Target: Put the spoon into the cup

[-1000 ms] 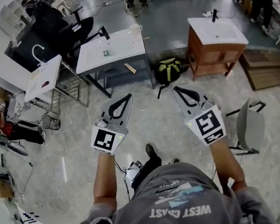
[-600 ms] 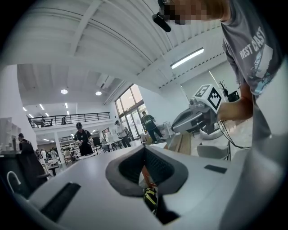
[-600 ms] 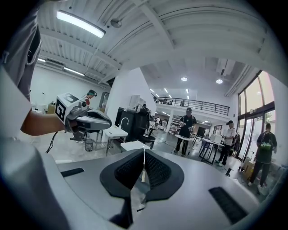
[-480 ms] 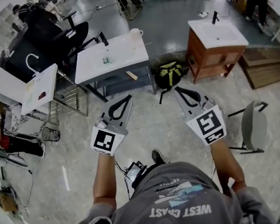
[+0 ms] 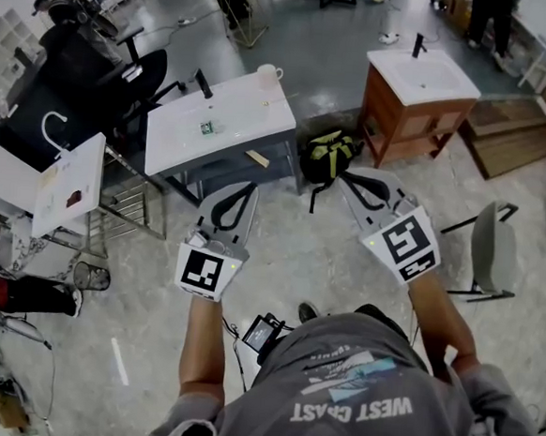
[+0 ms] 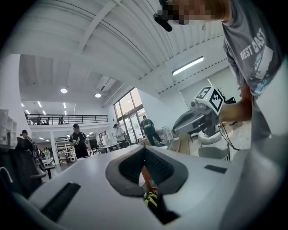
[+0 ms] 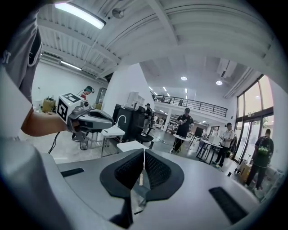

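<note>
A white cup (image 5: 266, 73) stands at the far edge of a white table (image 5: 224, 124) ahead of me. I cannot make out a spoon at this distance. My left gripper (image 5: 250, 188) is held level over the floor just short of the table, jaws shut and empty. The left gripper (image 6: 144, 148) tips meet in its own view. My right gripper (image 5: 344, 175) is beside it to the right, also shut with nothing between its tips. The right gripper (image 7: 144, 150) shows the same in its own view. Each gripper view shows the other gripper in a hand.
A black-and-green backpack (image 5: 327, 155) lies on the floor by the table's right end. A wooden sink cabinet (image 5: 419, 92) stands further right and a grey chair (image 5: 492, 248) at the right. Black office chairs (image 5: 97, 67) and a wire rack (image 5: 133, 197) crowd the left. Several people stand in the hall.
The table, cup and backpack have slid down the head view, nearer to me. Both grippers stay shut and keep their pose in front of the body.
</note>
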Tool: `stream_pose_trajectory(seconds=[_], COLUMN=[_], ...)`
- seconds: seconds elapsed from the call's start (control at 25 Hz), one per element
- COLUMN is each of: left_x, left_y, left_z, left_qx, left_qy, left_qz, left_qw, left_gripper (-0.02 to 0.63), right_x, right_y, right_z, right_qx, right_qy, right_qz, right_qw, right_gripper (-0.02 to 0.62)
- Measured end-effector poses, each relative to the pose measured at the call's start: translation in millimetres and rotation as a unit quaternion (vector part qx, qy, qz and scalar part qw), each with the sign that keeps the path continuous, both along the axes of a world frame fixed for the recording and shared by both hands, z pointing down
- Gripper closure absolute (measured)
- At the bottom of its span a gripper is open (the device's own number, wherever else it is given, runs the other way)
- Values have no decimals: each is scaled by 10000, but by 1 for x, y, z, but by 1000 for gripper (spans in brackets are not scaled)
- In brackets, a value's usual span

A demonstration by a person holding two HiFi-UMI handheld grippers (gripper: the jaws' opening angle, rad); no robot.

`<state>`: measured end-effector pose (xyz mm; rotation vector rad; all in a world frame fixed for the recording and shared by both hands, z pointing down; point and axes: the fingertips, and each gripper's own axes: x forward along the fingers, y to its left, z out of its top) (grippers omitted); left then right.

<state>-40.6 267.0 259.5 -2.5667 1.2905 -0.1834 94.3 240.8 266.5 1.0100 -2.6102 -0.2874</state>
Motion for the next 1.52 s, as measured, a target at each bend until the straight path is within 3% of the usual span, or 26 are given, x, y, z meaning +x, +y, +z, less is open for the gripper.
stream_pose_trajectory(seconds=[0.36, 0.88, 1.52], left_x=[-23, -43, -30], left_y=[-11, -38, -126], left_z=[4, 7, 24], left_qx=[-11, -102, -414], left_qy=[131, 154, 96], left_qz=[78, -209, -559], left_qw=[9999, 9996, 9975], left_gripper=[604, 604, 604], right_x=[-27, -53, -48], right_y=[-14, -56, -154], right_z=[2, 4, 21], right_qx=[-87, -191, -507], right_qy=[97, -10, -124], right_qz=[18, -278, -653], right_qw=[9999, 9994, 9965], right_gripper=[563, 563, 563])
